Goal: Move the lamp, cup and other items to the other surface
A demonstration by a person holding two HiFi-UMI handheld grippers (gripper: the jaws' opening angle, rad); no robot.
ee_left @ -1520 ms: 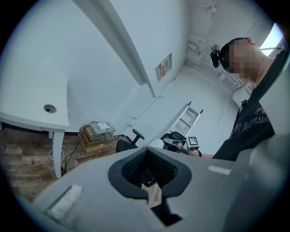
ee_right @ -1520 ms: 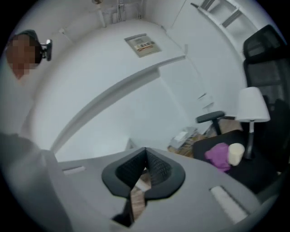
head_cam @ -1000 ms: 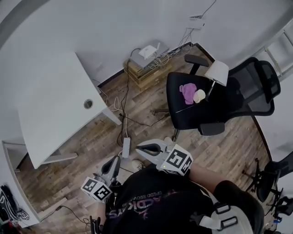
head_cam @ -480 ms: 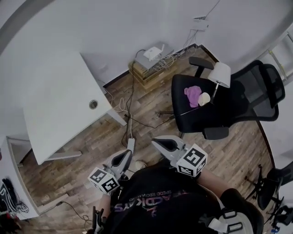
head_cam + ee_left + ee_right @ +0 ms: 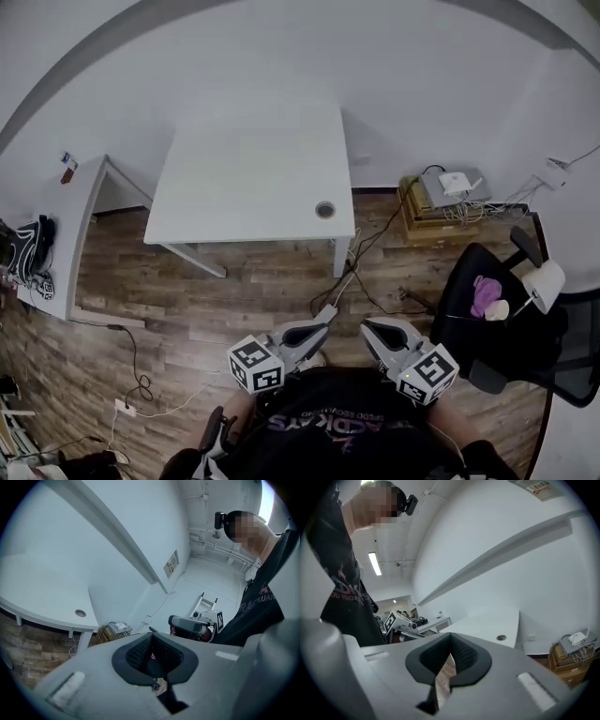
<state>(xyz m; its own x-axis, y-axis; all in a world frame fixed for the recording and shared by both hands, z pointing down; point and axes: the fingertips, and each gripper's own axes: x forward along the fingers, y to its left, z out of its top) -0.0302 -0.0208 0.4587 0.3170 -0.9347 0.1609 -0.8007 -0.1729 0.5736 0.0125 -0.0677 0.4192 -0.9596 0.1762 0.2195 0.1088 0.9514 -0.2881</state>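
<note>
White, grey and black are dominating.
The counter (image 5: 248, 173) is showing white, the floor (image 5: 216, 292) brown wood grain; the black chair (image 5: 461, 305) is bearing a purple item (image 5: 484, 292), cream cup (image 5: 497, 310) and white lamp (image 5: 545, 284); the grey left gripper (image 5: 322, 330) and right gripper (image 5: 371, 329) are wearing black-and-white square markers.

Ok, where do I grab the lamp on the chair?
Likely the lamp's thin stem under the white shade, coming from the chair's open front: the shade looks too wide for the jaws, and the backrest closes off the far side.
</note>
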